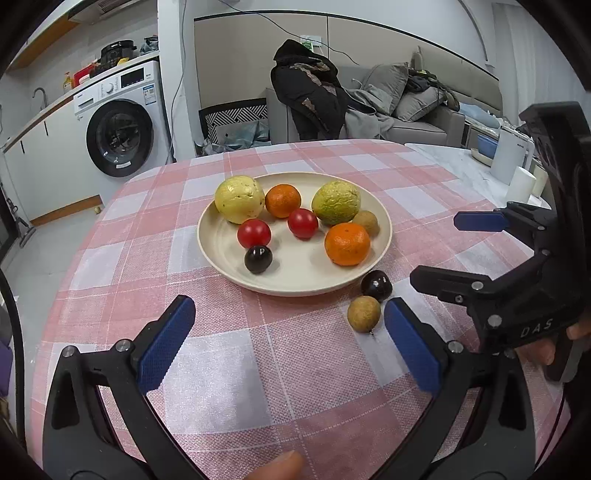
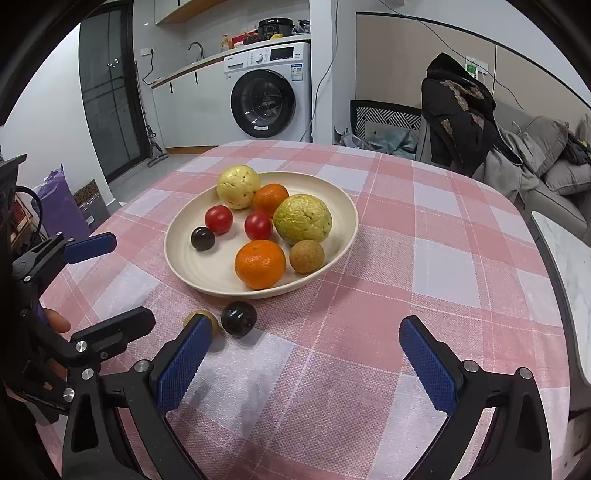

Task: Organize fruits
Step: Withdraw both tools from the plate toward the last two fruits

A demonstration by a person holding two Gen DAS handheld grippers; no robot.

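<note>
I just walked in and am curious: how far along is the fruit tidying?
Mostly done: eight fruits sit in the cream plate. In hand: nothing; the left gripper and right gripper are both open and empty. Left: a dark round fruit and a brown one on the cloth beside the plate.

A white washing machine [image 2: 271, 90] stands under a counter [image 2: 192, 70] at the back of the room, a black cooker [image 2: 275, 26] and bottles on its top and a tap [image 2: 195, 48] to its left. Right of the machine a dark coat [image 2: 458, 110] hangs over a chair, with a grey sofa [image 1: 417, 107] and cushions [image 1: 388, 86] beyond it. Farther right of the machine, a white kettle [image 1: 511, 155] sits on a marble top [image 1: 454, 162], while a dark glass door [image 2: 107, 92] is to the machine's left.
</note>
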